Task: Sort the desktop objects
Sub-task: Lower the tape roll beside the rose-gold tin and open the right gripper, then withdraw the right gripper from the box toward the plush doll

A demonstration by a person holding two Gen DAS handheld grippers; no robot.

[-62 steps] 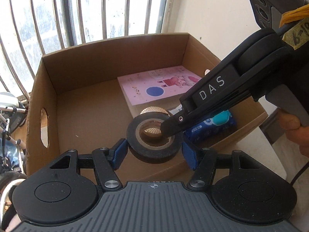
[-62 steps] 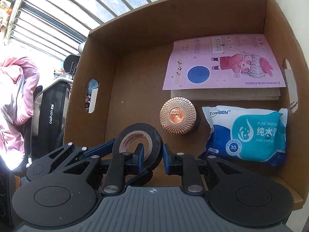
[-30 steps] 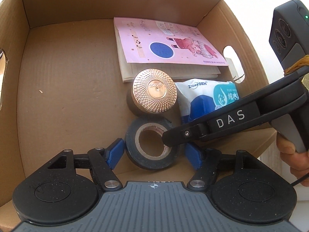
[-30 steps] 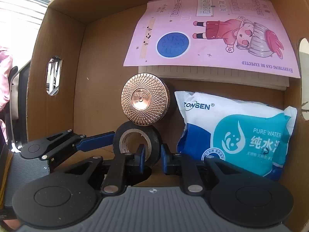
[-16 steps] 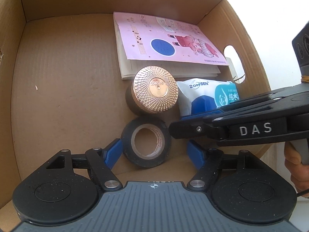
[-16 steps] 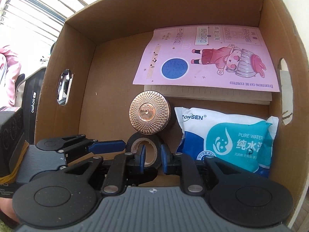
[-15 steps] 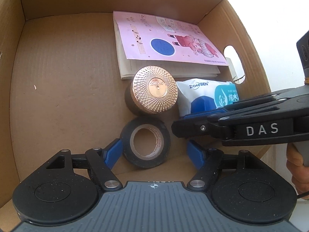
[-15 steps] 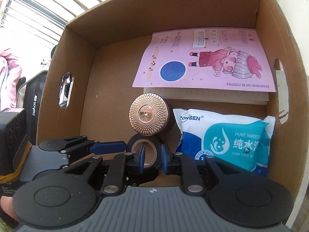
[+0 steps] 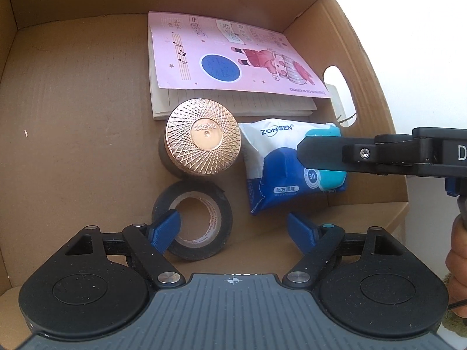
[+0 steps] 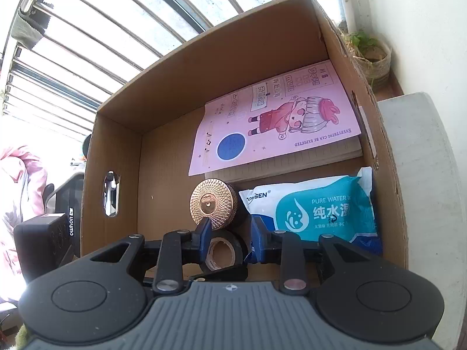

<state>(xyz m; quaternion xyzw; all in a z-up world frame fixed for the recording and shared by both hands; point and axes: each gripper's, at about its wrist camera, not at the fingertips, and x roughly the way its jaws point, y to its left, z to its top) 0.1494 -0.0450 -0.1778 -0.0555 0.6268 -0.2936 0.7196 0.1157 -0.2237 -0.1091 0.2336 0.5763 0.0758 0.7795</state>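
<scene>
While its blue rubber pads are spreading apart, the left gripper (image 9: 233, 230) hangs over the near end of the brown corrugated cardboard box (image 9: 73, 116), holding nothing; the black roll of electrical tape (image 9: 192, 218) lies flat on the box floor with the left pad over its near rim and the right pad well clear of it. The right gripper (image 10: 229, 234), a matte black plastic tool with ribbed grey housing, is also opening, its blue pads empty and raised above the tape roll (image 10: 223, 250); seen from the left camera its black arm (image 9: 364, 154) crosses over the wipes. Just beyond the tape stands a round jar with a rose-gold, diamond-etched metal lid (image 9: 203, 137), close to the roll. Beside the jar lies a soft, glossy blue-and-white plastic pack of wet wipes (image 9: 280, 160). Farther back rests a flat pink cartoon-printed notebook (image 9: 227, 61) on lined pages. An oval hand-hole (image 9: 340, 96) pierces the box's right wall. A person's hand (image 9: 456, 250) grips the right tool's handle.
</scene>
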